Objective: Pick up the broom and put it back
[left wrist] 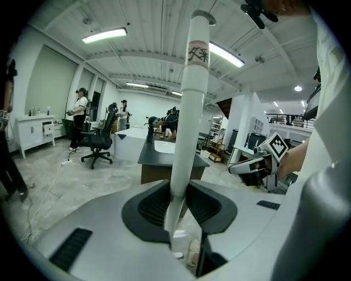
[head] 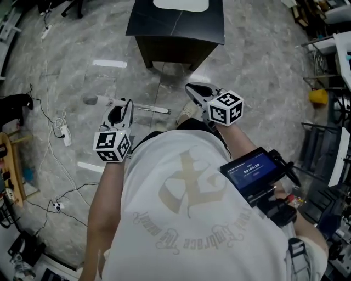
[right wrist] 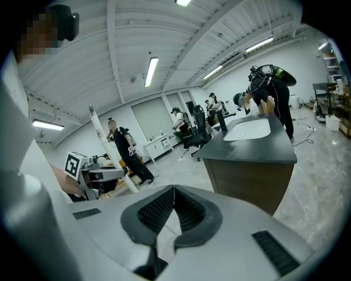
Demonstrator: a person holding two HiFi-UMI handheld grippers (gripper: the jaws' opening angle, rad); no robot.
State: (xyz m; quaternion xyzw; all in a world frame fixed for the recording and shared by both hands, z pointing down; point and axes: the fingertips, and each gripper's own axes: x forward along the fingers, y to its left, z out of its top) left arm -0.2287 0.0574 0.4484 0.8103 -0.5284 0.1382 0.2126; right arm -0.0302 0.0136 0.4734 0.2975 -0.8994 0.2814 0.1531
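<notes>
Over the grey floor [head: 71, 66], short of the dark tabletop's [head: 175, 27] near edge: my left gripper [head: 120, 105] is clamped on the broom [left wrist: 189, 110], with the pads pinching the white handle from both sides. In the left gripper view the handle runs up out of the jaws, tilted slightly right. There's a label band near its capped top, and a thinner section carries on below the pads. In the head view the handle lies crosswise through the jaws, thick end to the picture's left, thin end toward my shoe [head: 186, 112]. It's off the floor. I can't make out the brush end in any view.

My right gripper [right wrist: 174, 191] is clenched with nothing in it; the pads meet at the tips. It sits to the right of the left one, pointing toward the tabletop's near edge. The two grippers are apart, with no contact between the right one and the broom.

There's a white slab [head: 181, 4] on the tabletop at its far side. Cables and a power strip [head: 66, 134] lie on the floor to my left. A screen unit [head: 253, 173] is strapped at my right side.
</notes>
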